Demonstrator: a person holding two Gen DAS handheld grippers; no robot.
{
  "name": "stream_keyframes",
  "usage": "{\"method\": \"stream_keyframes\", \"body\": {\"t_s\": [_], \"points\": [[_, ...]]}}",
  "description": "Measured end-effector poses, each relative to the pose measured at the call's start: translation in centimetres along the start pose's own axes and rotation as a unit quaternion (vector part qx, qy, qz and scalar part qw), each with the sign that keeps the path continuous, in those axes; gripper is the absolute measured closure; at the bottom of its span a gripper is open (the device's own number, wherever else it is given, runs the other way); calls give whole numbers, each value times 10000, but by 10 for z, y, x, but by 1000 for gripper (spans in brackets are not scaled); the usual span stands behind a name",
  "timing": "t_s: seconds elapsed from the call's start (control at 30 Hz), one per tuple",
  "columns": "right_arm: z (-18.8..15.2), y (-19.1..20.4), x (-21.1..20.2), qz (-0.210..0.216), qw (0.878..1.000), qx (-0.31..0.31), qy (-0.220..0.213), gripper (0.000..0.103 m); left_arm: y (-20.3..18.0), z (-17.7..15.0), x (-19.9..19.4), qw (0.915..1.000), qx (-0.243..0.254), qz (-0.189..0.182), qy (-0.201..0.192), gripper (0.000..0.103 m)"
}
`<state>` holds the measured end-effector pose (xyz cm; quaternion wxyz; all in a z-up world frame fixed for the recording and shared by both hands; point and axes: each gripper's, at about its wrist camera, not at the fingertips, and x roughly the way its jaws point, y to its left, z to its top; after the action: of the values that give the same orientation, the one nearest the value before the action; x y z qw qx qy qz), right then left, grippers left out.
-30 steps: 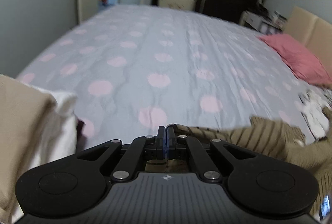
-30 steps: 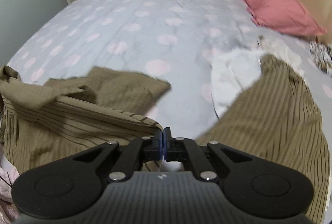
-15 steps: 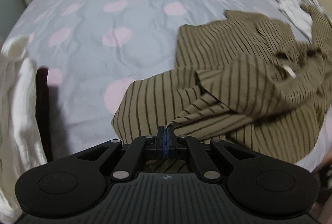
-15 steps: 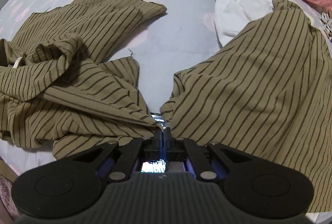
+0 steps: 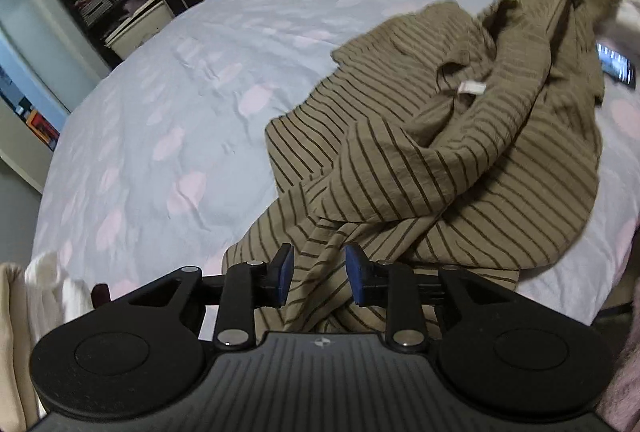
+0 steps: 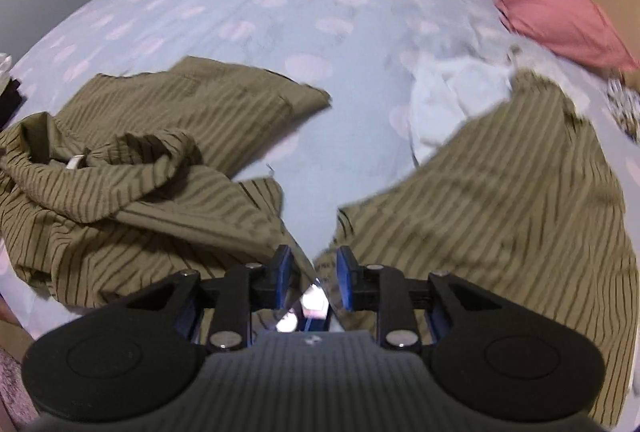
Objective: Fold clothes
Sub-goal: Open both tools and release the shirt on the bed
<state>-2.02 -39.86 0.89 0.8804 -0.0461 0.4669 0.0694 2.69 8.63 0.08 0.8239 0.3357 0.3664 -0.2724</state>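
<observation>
With both tongs, left [image 5: 316, 280] and right [image 6: 310, 278], spread over the rumpled striped garment [image 5: 440, 160], flattening on the bed [image 6: 280, 12] likely comes next.

Pink pillow [image 6: 556, 12], phone [image 5: 616, 66], dotted bedsheet [image 6: 280, 4].

One olive striped garment [image 6: 500, 200] lies crumpled on one bed [image 6: 280, 4] covered by a grey sheet with pink dots. One pink pillow [image 6: 552, 12] sits near the headboard. One white garment [image 6: 452, 96] lies beside the striped one. One phone [image 5: 616, 66] with a lit screen rests on the bed. Two grippers show, the left gripper [image 5: 319, 274] and the right gripper [image 6: 313, 272], each with two blue-padded fingers set apart
</observation>
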Motion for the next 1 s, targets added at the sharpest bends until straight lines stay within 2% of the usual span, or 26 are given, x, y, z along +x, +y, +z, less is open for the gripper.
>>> {"method": "stream_keyframes", "body": {"t_s": [0.1, 0.23, 0.43, 0.53, 0.73, 0.83, 0.87, 0.93, 1.0], "points": [[7, 13, 0, 80, 9991, -382, -132, 74, -7, 5, 17, 9996, 179, -37, 228, 77], [17, 31, 1, 213, 9950, -936, -263, 66, -10, 7, 33, 9985, 281, -132, 451, 77], [28, 55, 25, 520, 9850, -1640, -138, 66, -9, 6, 46, 9971, 297, -233, 663, 77], [30, 66, 40, 692, 9800, -1866, -43, 67, -8, 5, 50, 9963, 233, -287, 771, 86], [22, 92, 67, 956, 9664, -2366, 326, 67, -6, 4, 56, 9957, 151, -298, 863, 87], [17, 99, 78, 933, 9623, -2515, 456, 68, -6, 4, 59, 9954, 141, -313, 891, 87], [16, 100, 81, 940, 9621, -2514, 486, 70, -6, 4, 59, 9954, 131, -321, 897, 87], [15, 100, 88, 973, 9618, -2498, 550, 87, -6, 5, 60, 9952, 102, -336, 918, 90], [12, 101, 90, 959, 9600, -2562, 593, 97, -4, 5, 60, 9951, 54, -331, 935, 94]]}}
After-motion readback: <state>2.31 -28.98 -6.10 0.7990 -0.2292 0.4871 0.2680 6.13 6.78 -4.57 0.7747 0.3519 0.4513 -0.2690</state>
